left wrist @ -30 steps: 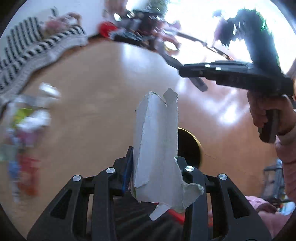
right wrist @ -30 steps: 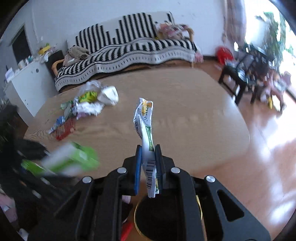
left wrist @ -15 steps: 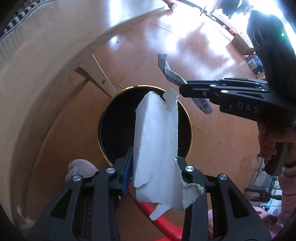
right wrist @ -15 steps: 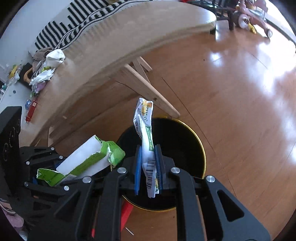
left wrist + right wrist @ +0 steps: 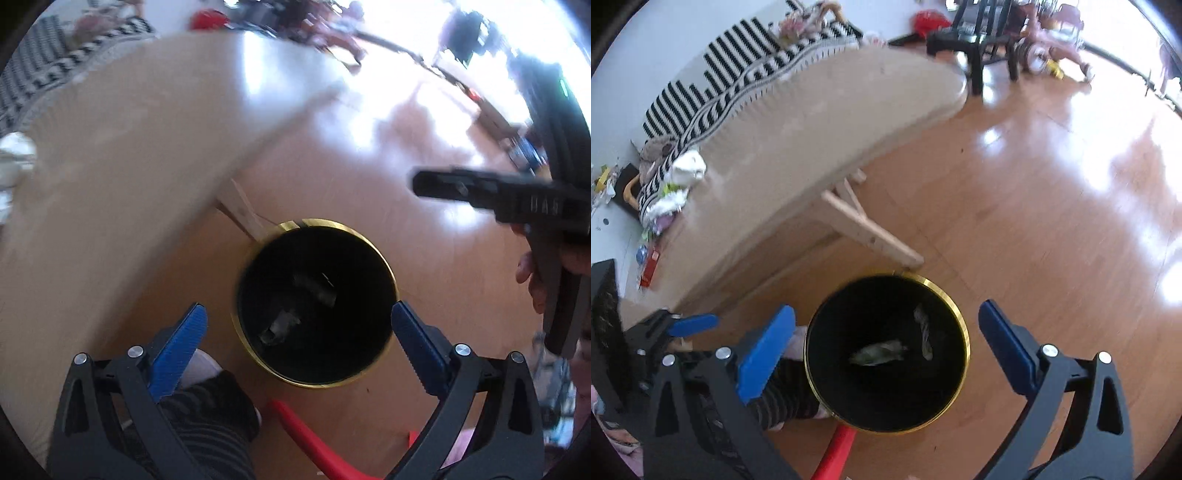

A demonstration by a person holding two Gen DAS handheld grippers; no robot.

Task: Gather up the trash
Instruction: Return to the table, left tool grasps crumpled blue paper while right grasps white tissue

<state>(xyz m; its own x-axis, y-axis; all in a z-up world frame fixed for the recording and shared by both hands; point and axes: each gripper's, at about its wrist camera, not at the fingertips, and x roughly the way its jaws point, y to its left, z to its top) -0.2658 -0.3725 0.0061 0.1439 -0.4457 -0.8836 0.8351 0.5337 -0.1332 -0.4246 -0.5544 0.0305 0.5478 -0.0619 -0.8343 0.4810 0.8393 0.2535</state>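
A black trash bin with a gold rim (image 5: 384, 266) (image 5: 962, 325) stands on the wood floor beside the table. Two pieces of trash lie inside it: a torn carton (image 5: 879, 352) (image 5: 280, 325) and a wrapper (image 5: 923, 328) (image 5: 317, 288). My left gripper (image 5: 299, 317) is open and empty above the bin. My right gripper (image 5: 886, 321) is open and empty above the bin too. The right gripper also shows at the right of the left wrist view (image 5: 480, 188). More trash (image 5: 676, 184) lies on the table's far end.
A light wooden table (image 5: 812, 122) with a slanted leg (image 5: 871, 236) stands next to the bin. A striped sofa (image 5: 738, 74) is behind it. A red object (image 5: 834, 454) lies by the bin. A striped sock foot (image 5: 207, 413) is near. A black side table (image 5: 975, 40) stands far right.
Both grippers have opened. The torn carton and the wrapper have dropped from them into the bin. Both views have tilted up slightly, showing more of the table.
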